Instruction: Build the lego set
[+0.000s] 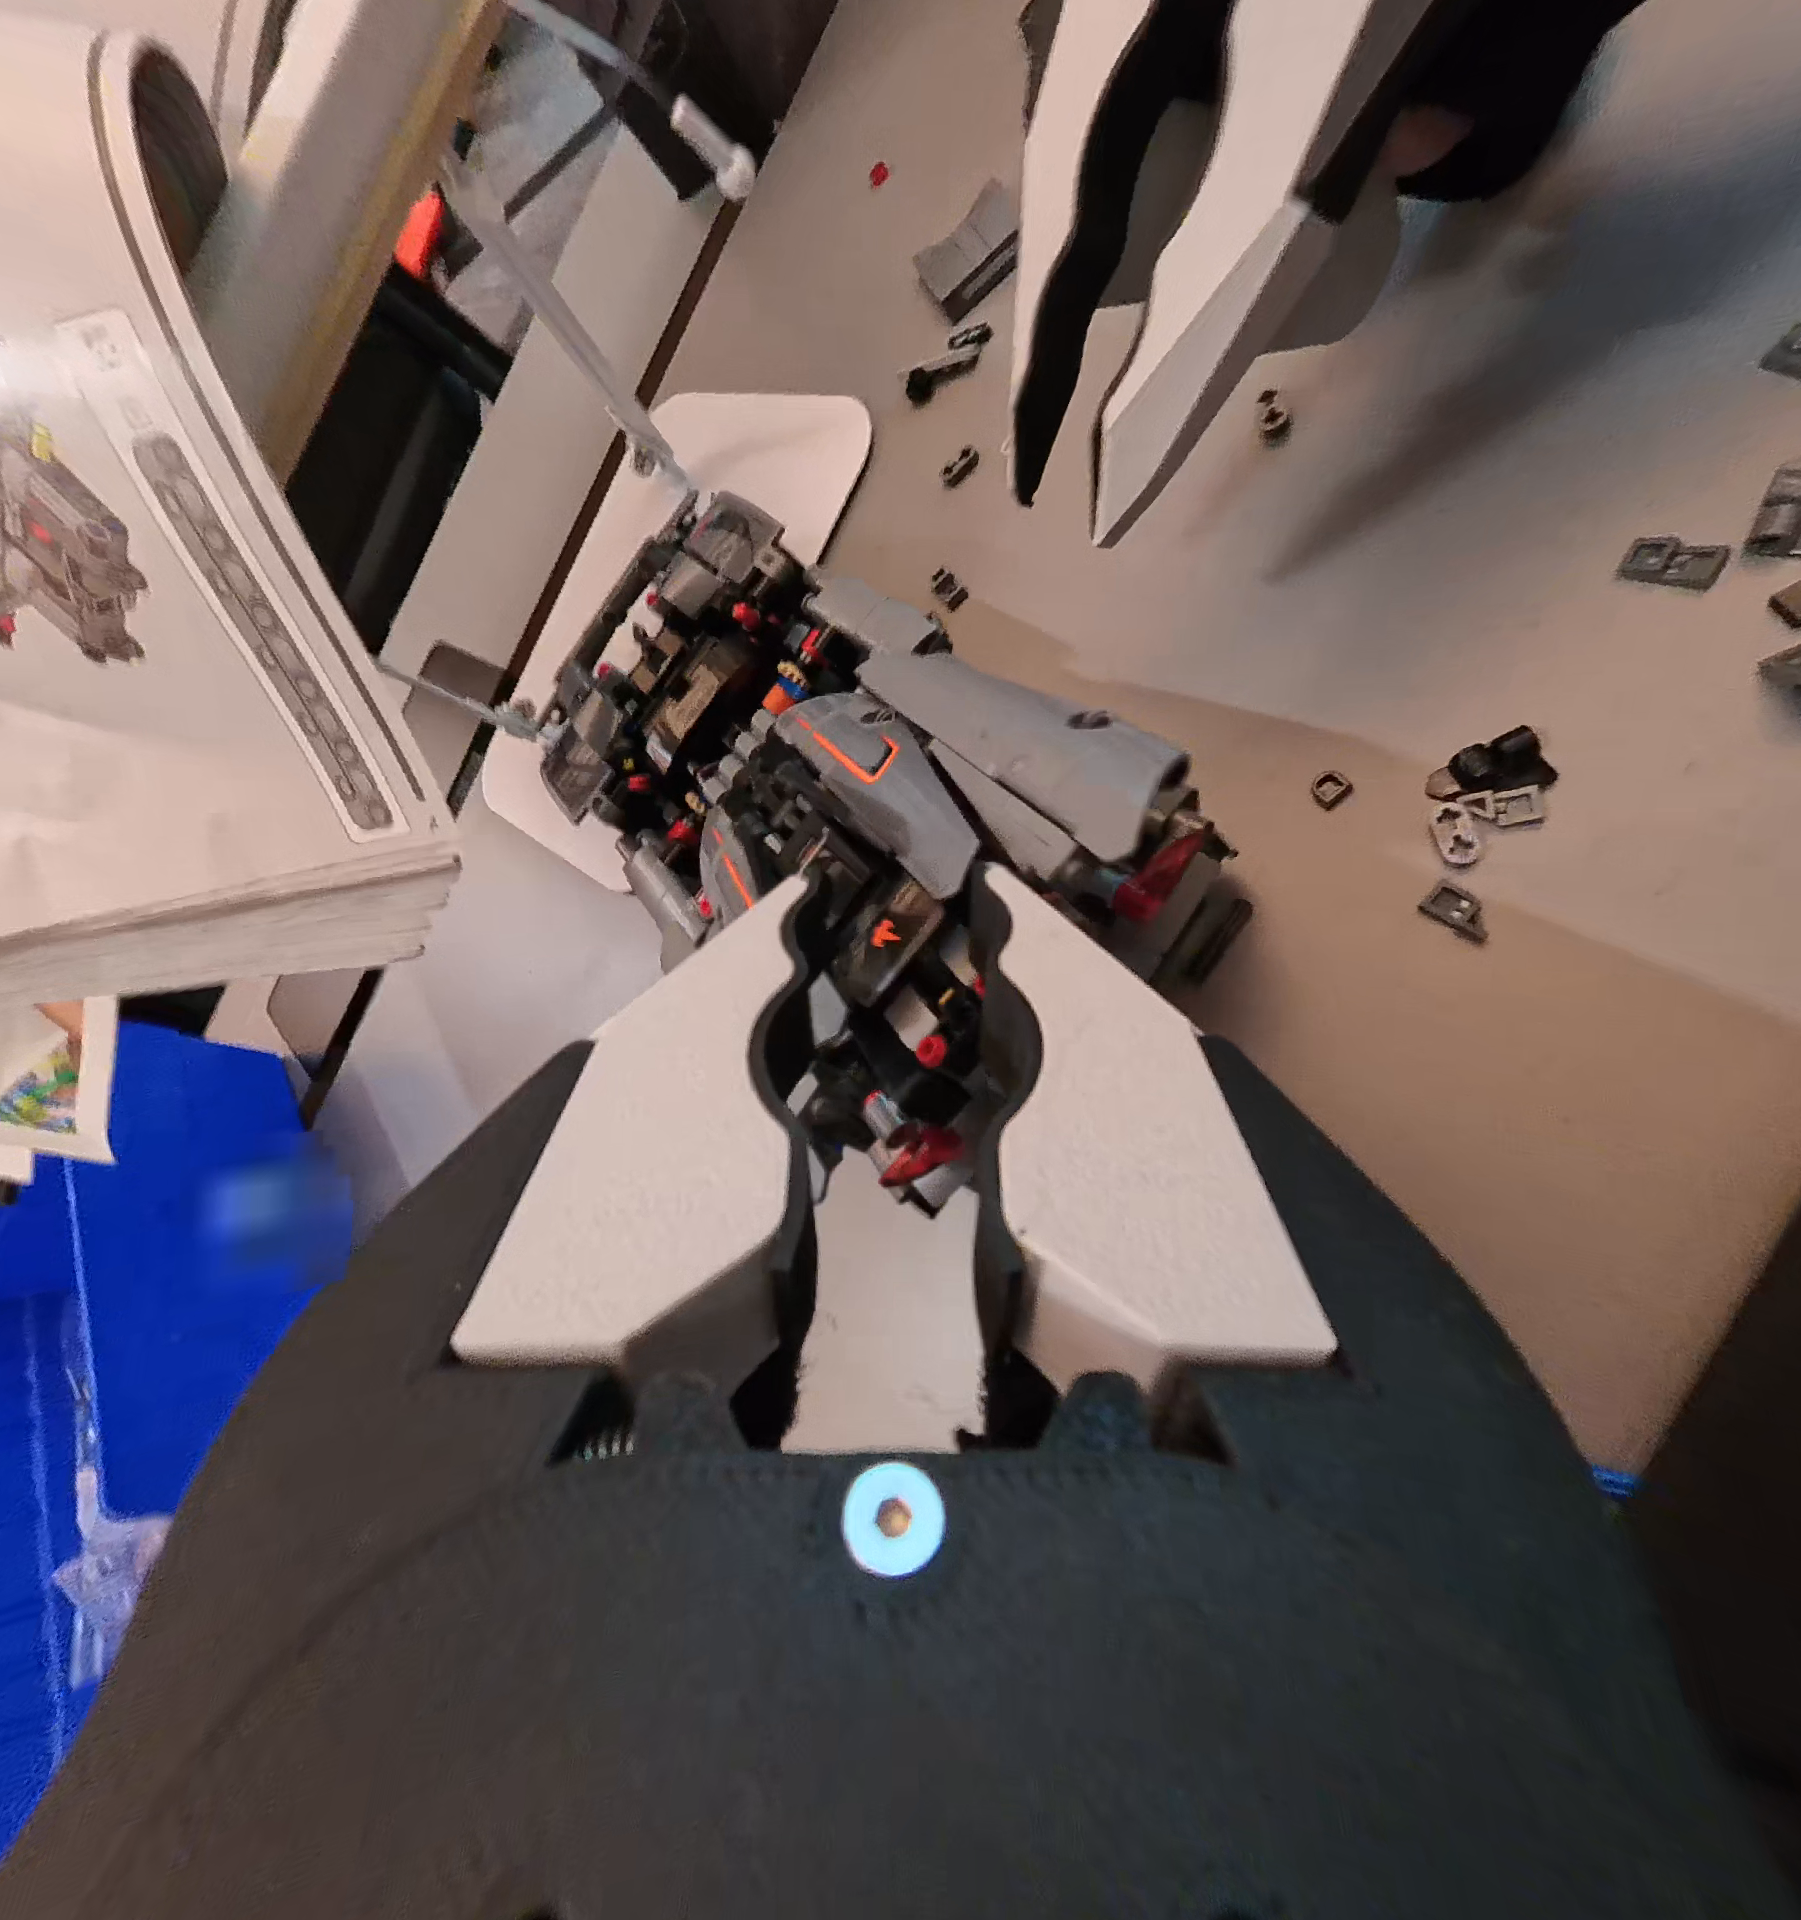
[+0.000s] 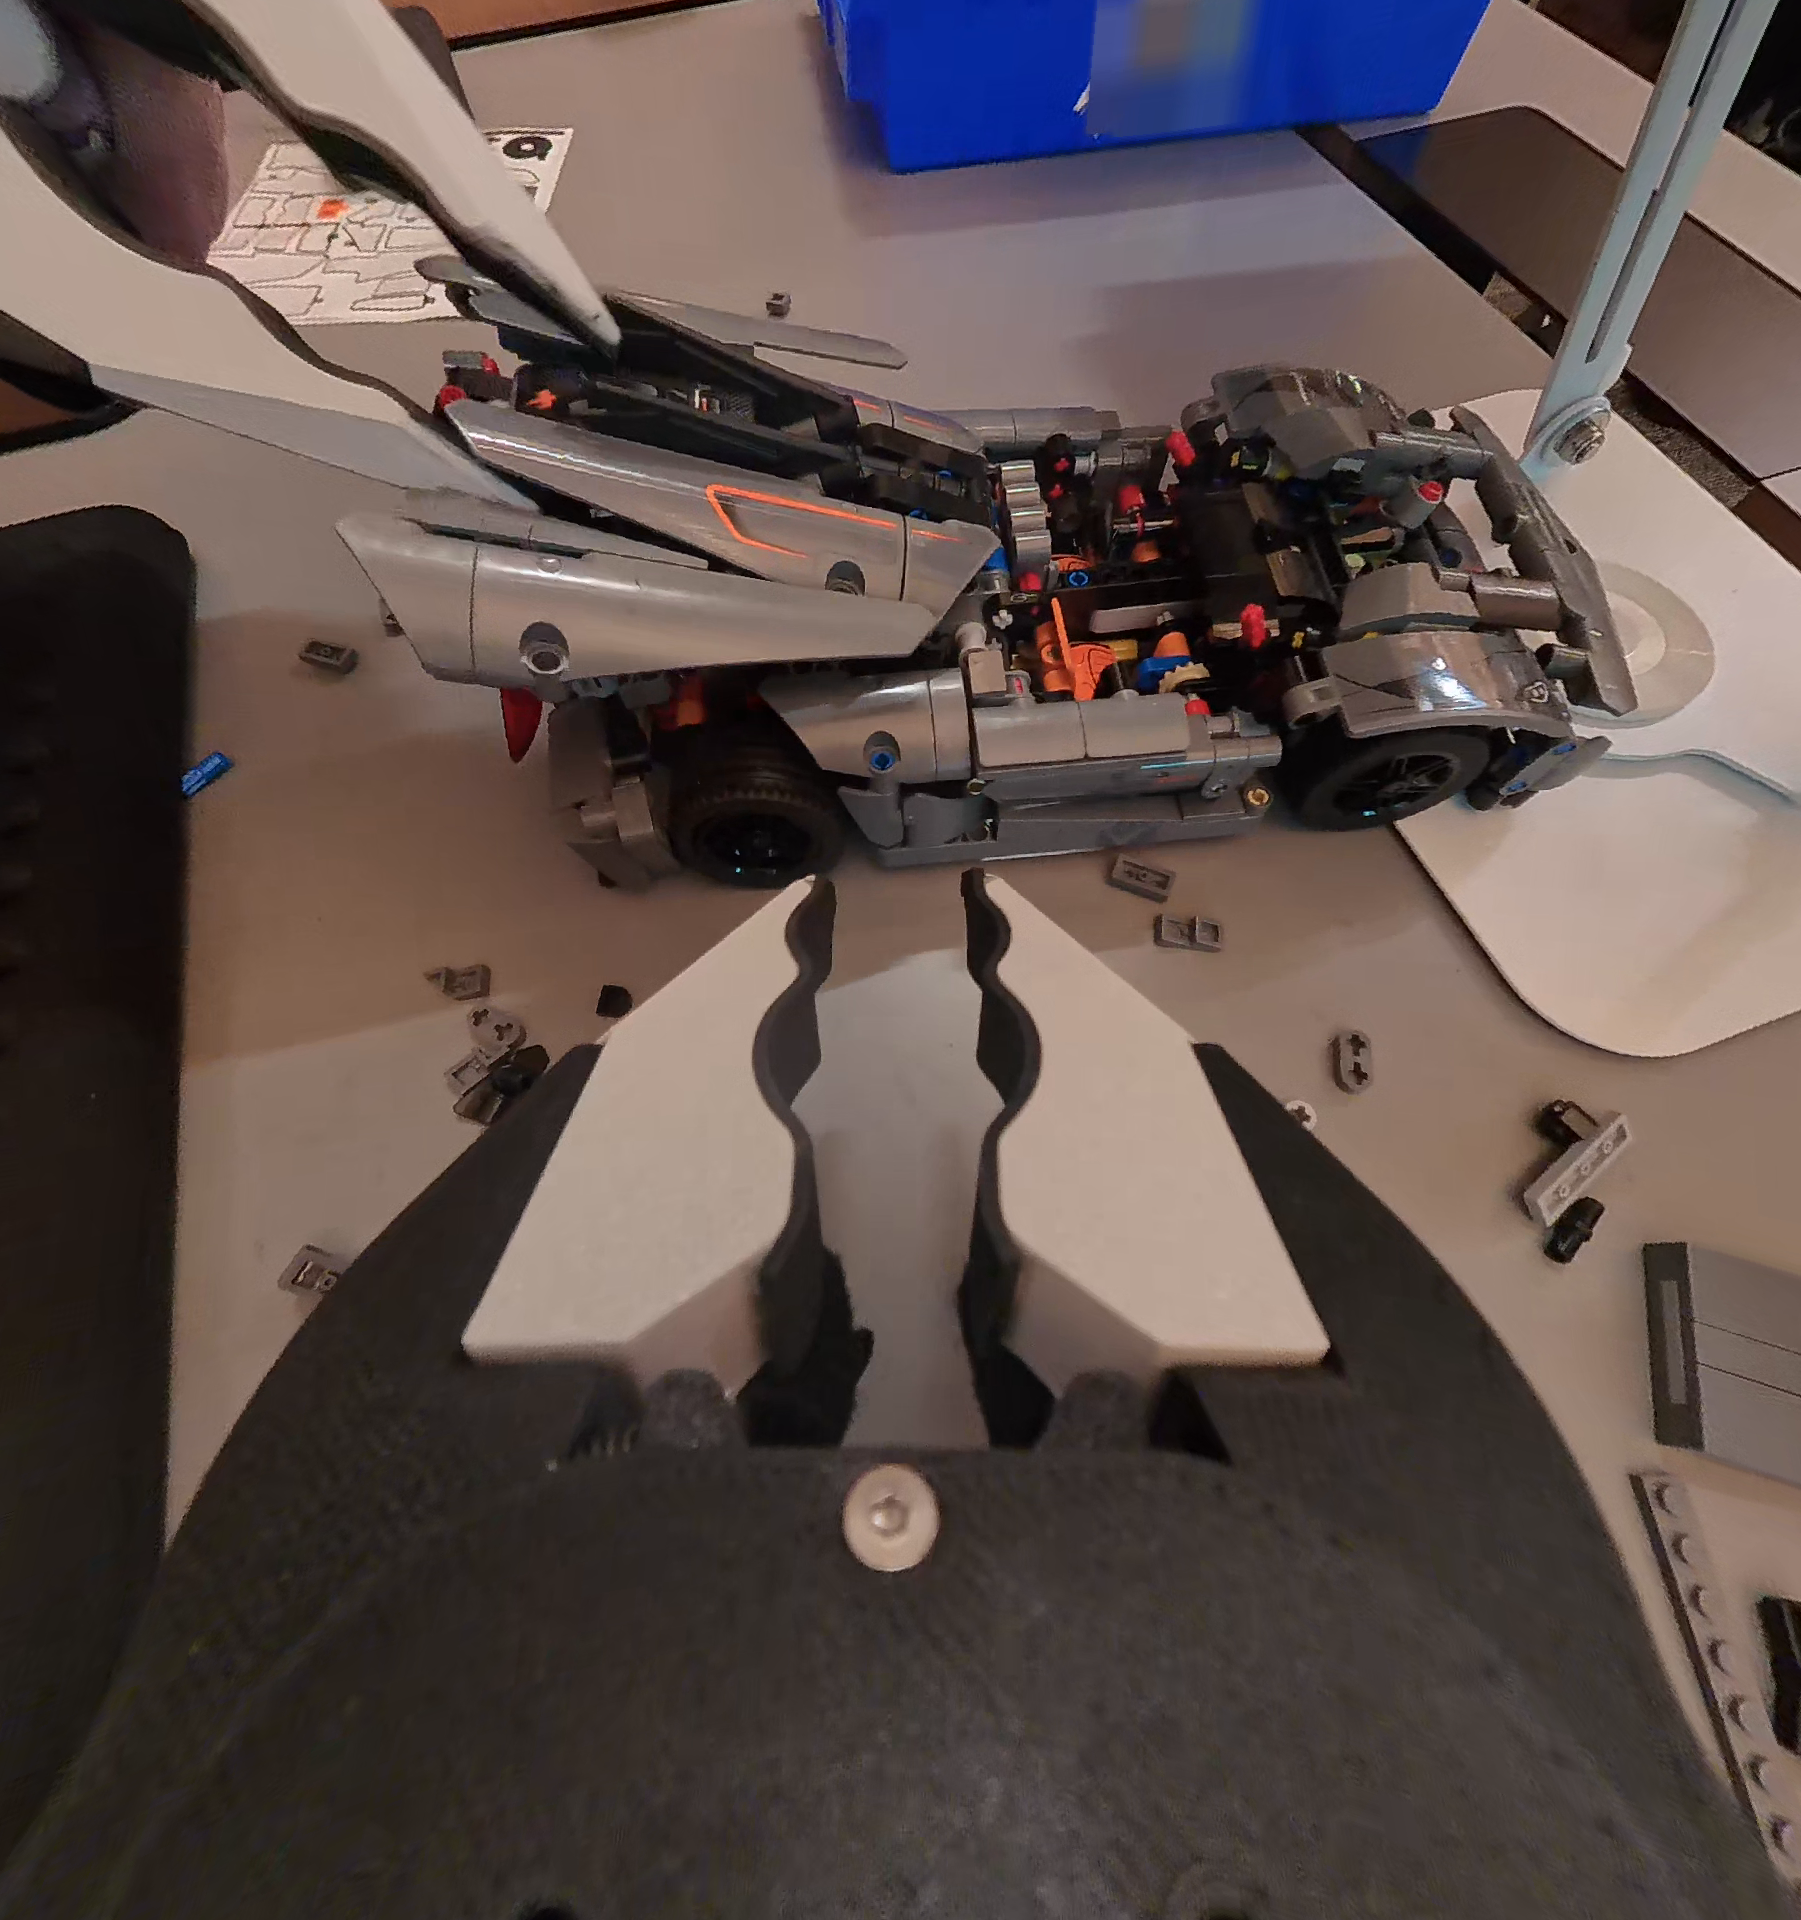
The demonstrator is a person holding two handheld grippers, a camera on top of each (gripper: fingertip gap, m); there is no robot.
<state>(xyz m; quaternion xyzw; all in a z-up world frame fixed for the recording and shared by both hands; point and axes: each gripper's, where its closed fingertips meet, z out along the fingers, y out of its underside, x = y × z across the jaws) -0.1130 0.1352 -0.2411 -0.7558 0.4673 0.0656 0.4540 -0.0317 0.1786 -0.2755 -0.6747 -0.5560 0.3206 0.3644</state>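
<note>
- Grey brick-built sports car with orange trim lines and black tyres [image 2: 979,623] stands on the pale tabletop [image 2: 1239,270], its side toward the right wrist camera, its tail end resting on the white flat base of a stand [image 2: 1654,914].
- Left gripper [image 1: 891,883], white-fingered with a black body, reaches around the front of the car; its fingers [image 2: 356,436] straddle the raised bonnet panels, one tip touching a dark panel on the far side, the other lying against the near grey panel. The jaws are spread apart about the nose, and whether they actually clamp it I cannot tell.
- Right gripper [image 2: 896,883] hovers just near of the car's sill, between the two wheels, jaws parted with nothing between them and bare table showing in the gap.
- Small dark grey loose bricks [image 2: 1187,930] lie scattered on the table near the car, on both sides of the right gripper.
- Larger grey flat plates [image 2: 1758,1371] lie at the near right, with a studded strip just beyond them toward the camera.
- Blue plastic bin [image 2: 1135,83] sits at the far edge of the table, behind the car.
- White sticker sheet with outlined shapes [image 2: 356,249] lies far left, partly under the left gripper.
- Open instruction booklet with printed drawings [image 1: 148,644] shows at the left of the left wrist view, its pages thick and curled.
</note>
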